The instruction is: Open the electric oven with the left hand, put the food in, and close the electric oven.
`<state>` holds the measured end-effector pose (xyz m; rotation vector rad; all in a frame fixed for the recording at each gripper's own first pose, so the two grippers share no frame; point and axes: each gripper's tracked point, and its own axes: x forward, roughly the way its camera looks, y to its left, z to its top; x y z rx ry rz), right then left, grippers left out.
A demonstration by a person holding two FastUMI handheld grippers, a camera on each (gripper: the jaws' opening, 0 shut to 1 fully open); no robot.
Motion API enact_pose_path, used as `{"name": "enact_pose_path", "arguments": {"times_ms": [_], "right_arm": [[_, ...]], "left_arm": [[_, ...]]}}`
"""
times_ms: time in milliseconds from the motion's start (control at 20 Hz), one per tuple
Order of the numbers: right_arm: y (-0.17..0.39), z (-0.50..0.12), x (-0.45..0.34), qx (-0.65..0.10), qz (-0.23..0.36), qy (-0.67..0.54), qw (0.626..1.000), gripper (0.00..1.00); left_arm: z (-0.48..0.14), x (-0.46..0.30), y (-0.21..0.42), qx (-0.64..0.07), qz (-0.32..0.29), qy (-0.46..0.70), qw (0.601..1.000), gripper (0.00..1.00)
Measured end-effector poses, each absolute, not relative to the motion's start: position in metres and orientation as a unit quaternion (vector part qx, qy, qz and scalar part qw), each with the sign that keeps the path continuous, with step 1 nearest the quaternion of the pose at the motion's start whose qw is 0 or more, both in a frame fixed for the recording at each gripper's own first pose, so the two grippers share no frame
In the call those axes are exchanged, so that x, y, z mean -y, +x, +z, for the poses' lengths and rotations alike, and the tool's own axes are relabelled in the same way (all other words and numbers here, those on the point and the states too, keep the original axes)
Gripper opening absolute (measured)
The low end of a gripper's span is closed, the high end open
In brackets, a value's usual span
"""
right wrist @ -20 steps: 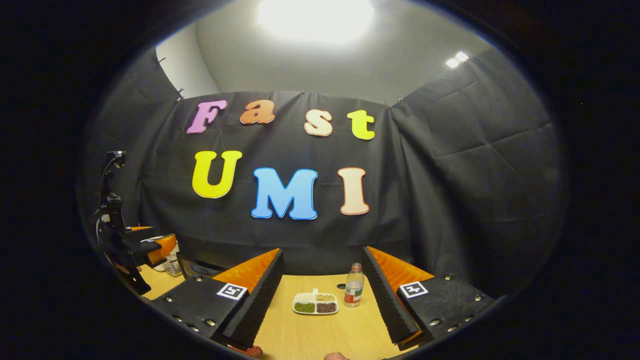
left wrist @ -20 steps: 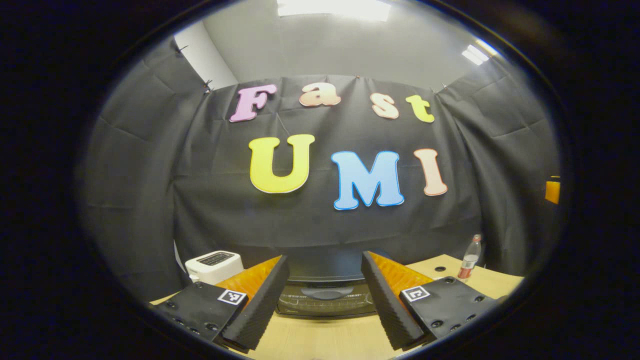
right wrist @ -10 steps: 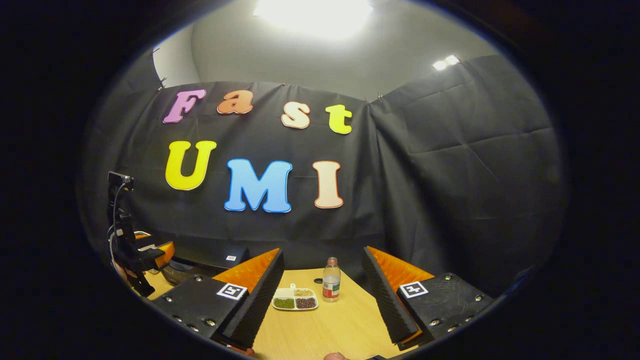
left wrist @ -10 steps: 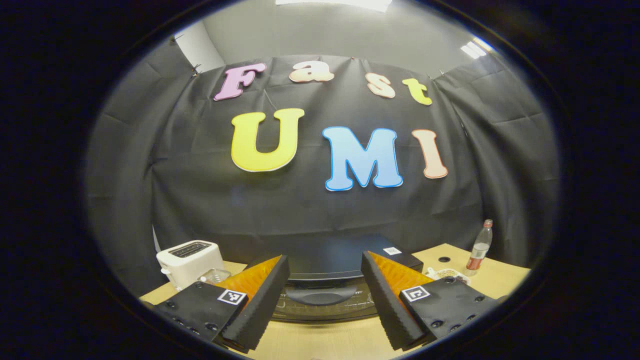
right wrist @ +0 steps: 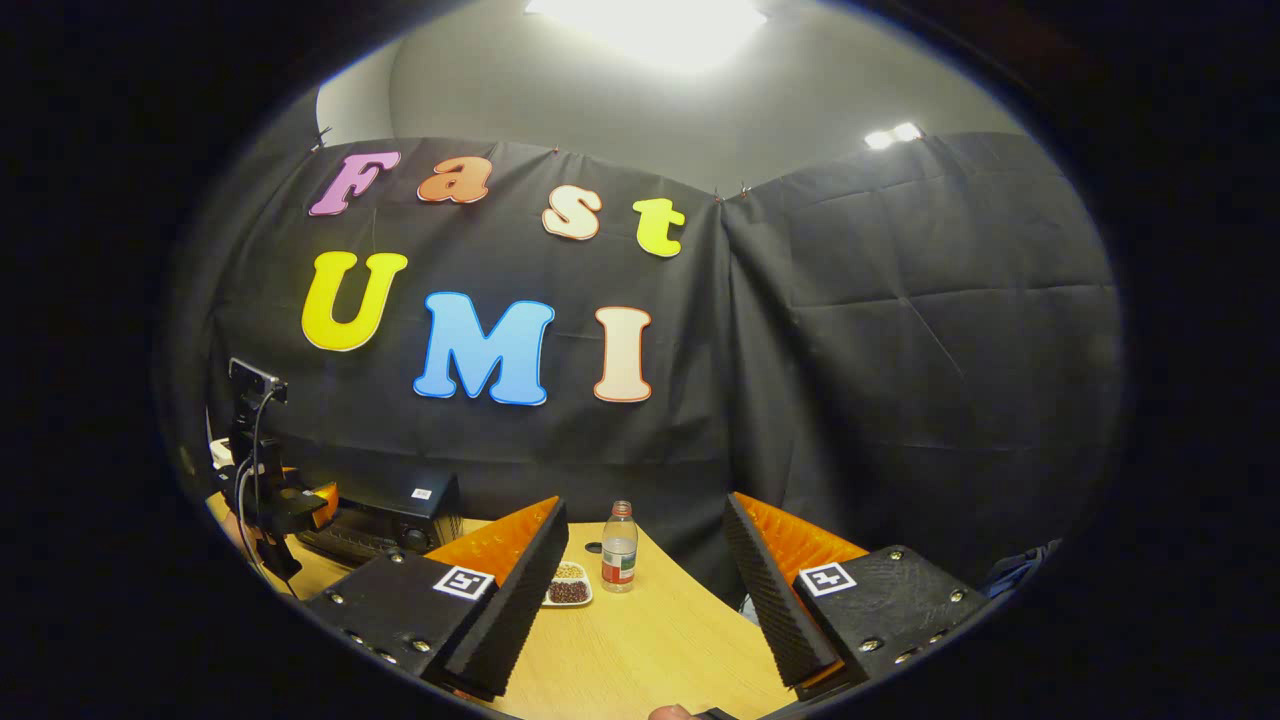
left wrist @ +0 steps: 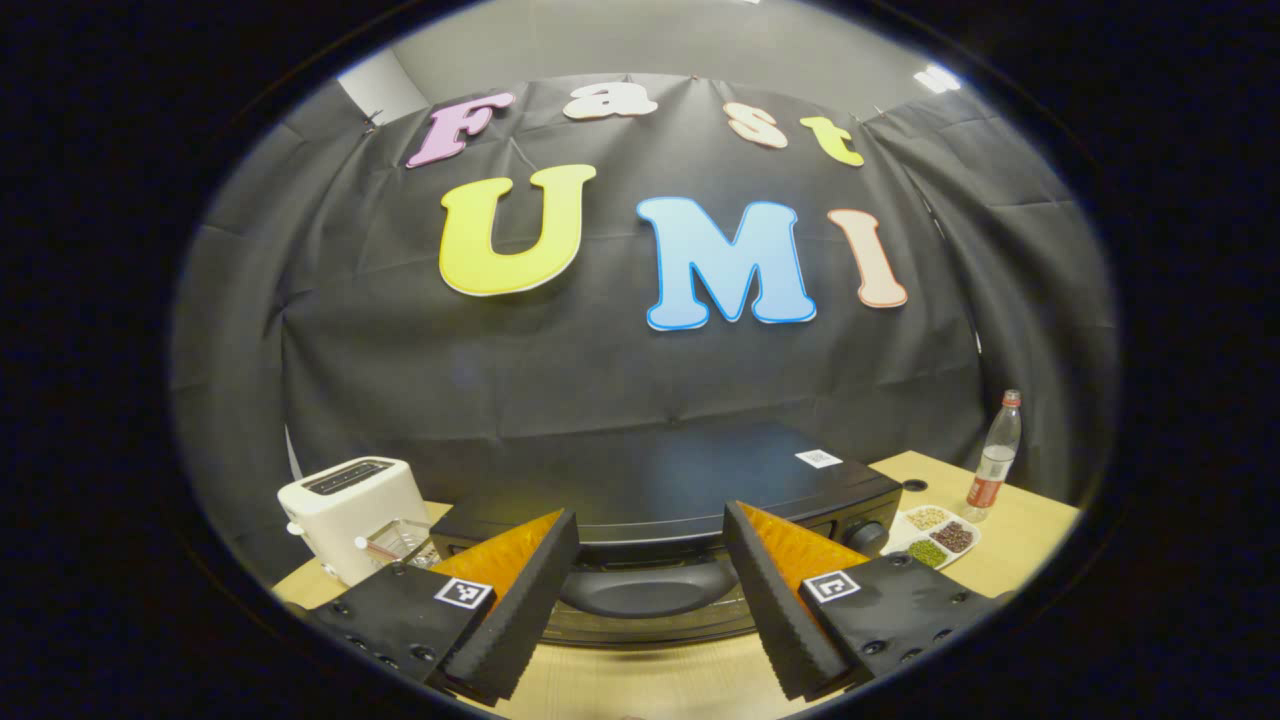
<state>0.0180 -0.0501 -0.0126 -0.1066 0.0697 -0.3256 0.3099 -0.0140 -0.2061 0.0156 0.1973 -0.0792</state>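
Oven handle (left wrist: pixel 645 592) dead ahead of my left gripper (left wrist: pixel 650 600).
My spread fingers straddle its sideways length, not yet touching; right gripper (right wrist: pixel 645 600) gapes empty, farther off.

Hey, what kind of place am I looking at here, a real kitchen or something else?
Probably a staged recording booth, not a real kitchen: black cloth walls surround a wooden table bearing an electric oven, a toaster and a sectioned food tray.

Both views tableward (oven (left wrist: pixel 660 500) shared)
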Motion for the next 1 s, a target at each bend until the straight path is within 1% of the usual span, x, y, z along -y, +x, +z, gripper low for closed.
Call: {"name": "enact_pose_path", "arguments": {"times_ms": [50,100,200,250,300,350,400,450,750,800,850,900,1000], "right_arm": [[0.018,-0.011,0.051,-0.034,-0.164,-0.054,0.984,0.95],[0.018,-0.01,0.051,-0.034,-0.165,-0.052,0.984,0.95],[0.018,-0.011,0.051,-0.035,-0.164,-0.051,0.985,0.95],[0.019,-0.011,0.049,-0.036,-0.16,-0.051,0.985,0.95],[0.021,-0.011,0.047,-0.036,-0.156,-0.054,0.986,0.95],[0.021,-0.011,0.045,-0.038,-0.152,-0.059,0.986,0.95],[0.02,-0.011,0.045,-0.038,-0.149,-0.064,0.986,0.95],[0.021,-0.01,0.044,-0.036,-0.147,-0.068,0.986,0.95],[0.023,-0.008,0.034,-0.033,-0.13,-0.076,0.988,0.95],[0.024,-0.007,0.033,-0.032,-0.128,-0.078,0.988,0.95],[0.024,-0.007,0.032,-0.031,-0.125,-0.078,0.989,0.95],[0.024,-0.008,0.031,-0.031,-0.122,-0.076,0.989,0.95],[0.025,-0.01,0.028,-0.032,-0.116,-0.069,0.99,0.95]], "left_arm": [[-0.211,0.016,0.31,-0.103,-0.041,0.007,0.994,1.0],[-0.216,0.017,0.31,-0.107,-0.042,0.007,0.993,0.97],[-0.224,0.017,0.31,-0.115,-0.041,0.01,0.993,1.0],[-0.227,0.014,0.309,-0.118,-0.037,0.013,0.992,0.97],[-0.225,0.011,0.31,-0.111,-0.033,0.011,0.993,1.0],[-0.226,0.009,0.311,-0.112,-0.031,0.01,0.993,0.97],[-0.229,0.009,0.31,-0.113,-0.03,0.008,0.993,0.92],[-0.227,0.009,0.311,-0.11,-0.031,0.004,0.993,1.0],[-0.229,0.009,0.302,-0.108,-0.022,-0.003,0.994,1.0],[-0.23,0.008,0.299,-0.108,-0.021,-0.001,0.994,0.97],[-0.229,0.008,0.295,-0.106,-0.02,-0.002,0.994,0.97],[-0.23,0.008,0.287,-0.106,-0.02,-0.002,0.994,1.0],[-0.233,0.009,0.275,-0.105,-0.023,0.0,0.994,1.0]]}}
